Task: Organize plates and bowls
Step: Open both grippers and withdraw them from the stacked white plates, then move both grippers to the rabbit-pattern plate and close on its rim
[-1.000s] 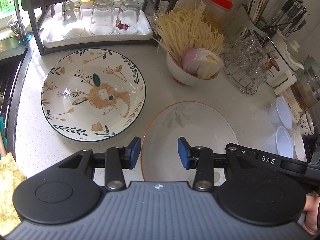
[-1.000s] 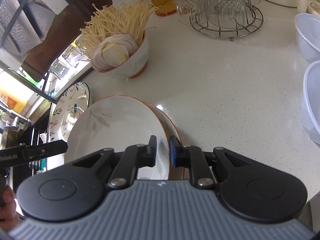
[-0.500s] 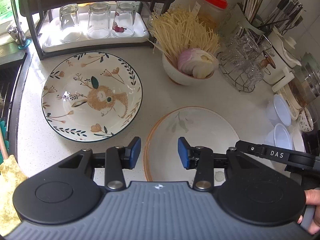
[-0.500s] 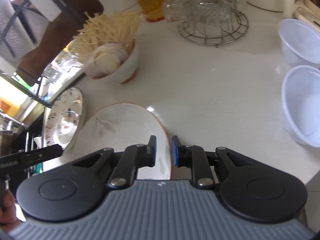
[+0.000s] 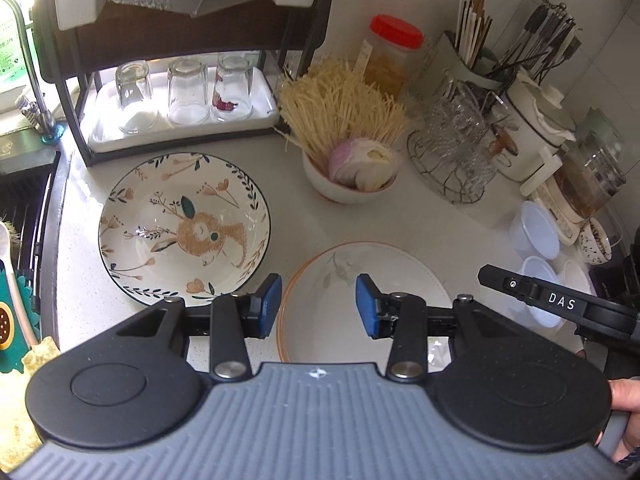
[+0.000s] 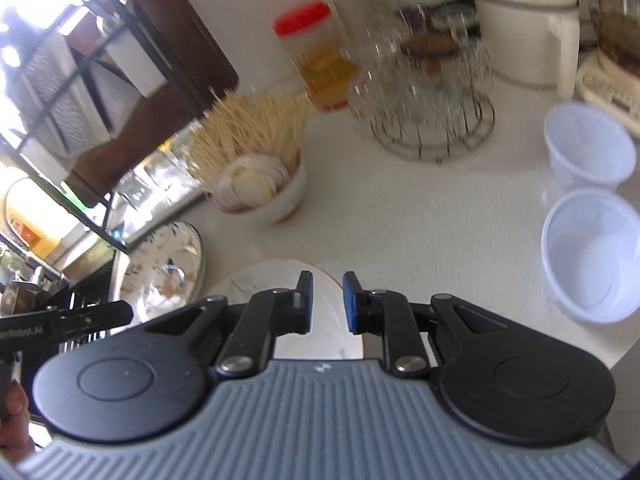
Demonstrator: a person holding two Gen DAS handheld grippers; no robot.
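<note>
A white plate with an orange rim [image 5: 384,276] lies flat on the white counter, on top of another like it. It also shows in the right wrist view [image 6: 264,280]. A larger plate with a rabbit and leaf pattern [image 5: 184,228] lies to its left, seen edge-on in the right wrist view [image 6: 168,268]. My left gripper [image 5: 318,306] is open and empty above the near edge of the orange-rimmed plate. My right gripper [image 6: 327,302] is slightly open and empty over that plate's right edge.
A bowl of noodles and sliced onion [image 5: 352,176] stands behind the plates. A dark rack with upturned glasses [image 5: 184,92] is at the back left. A wire glass stand [image 5: 452,148], jars and utensil holders fill the back right. Clear plastic tubs [image 6: 588,252] sit to the right.
My right gripper let go of the orange-rimmed plate, opened a little and drew back and up. The plate went from tilted to flat. My left gripper rose and drew back.
</note>
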